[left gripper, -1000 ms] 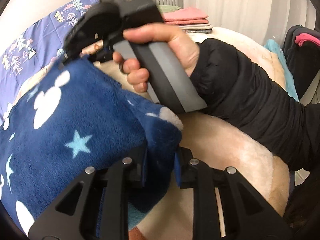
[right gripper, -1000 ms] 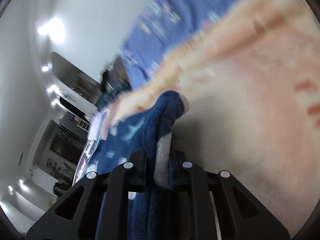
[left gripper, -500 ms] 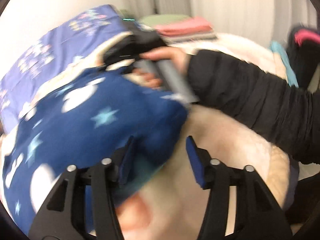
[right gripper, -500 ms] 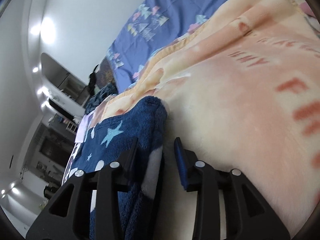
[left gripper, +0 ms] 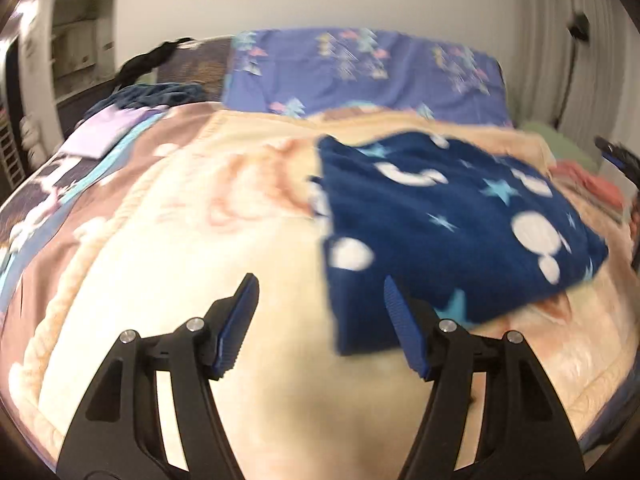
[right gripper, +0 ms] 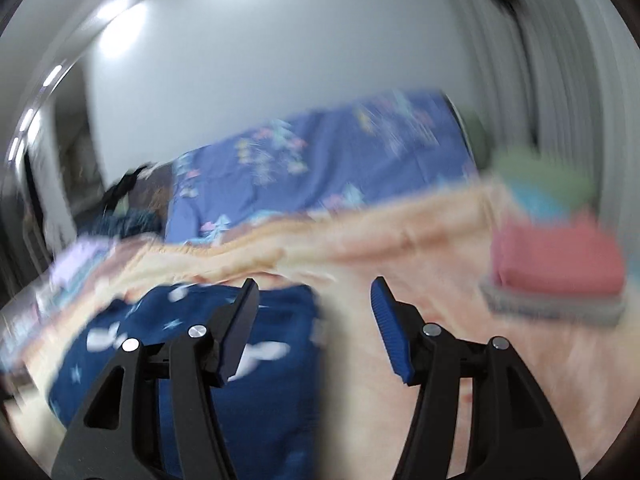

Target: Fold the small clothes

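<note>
A dark blue fleece garment (left gripper: 452, 216) with white shapes and pale stars lies folded flat on the peach blanket (left gripper: 200, 280). My left gripper (left gripper: 320, 324) is open and empty, just off the garment's near left corner. In the right wrist view the garment (right gripper: 192, 344) lies low on the left, partly under the left finger. My right gripper (right gripper: 314, 328) is open and empty above the blanket (right gripper: 440, 264), beside the garment's right edge. Both views are blurred by motion.
A stack of folded clothes (right gripper: 556, 268), red on grey with green behind, sits on the bed at right. Purple patterned pillows (left gripper: 360, 68) lie along the headboard. A lilac folded item (left gripper: 108, 132) and dark clothes (left gripper: 152, 96) lie at the far left.
Both grippers have let go of the blue garment, opened wide and pulled back. The garment now lies flat on the blanket. Both cameras have swung toward the headboard.
</note>
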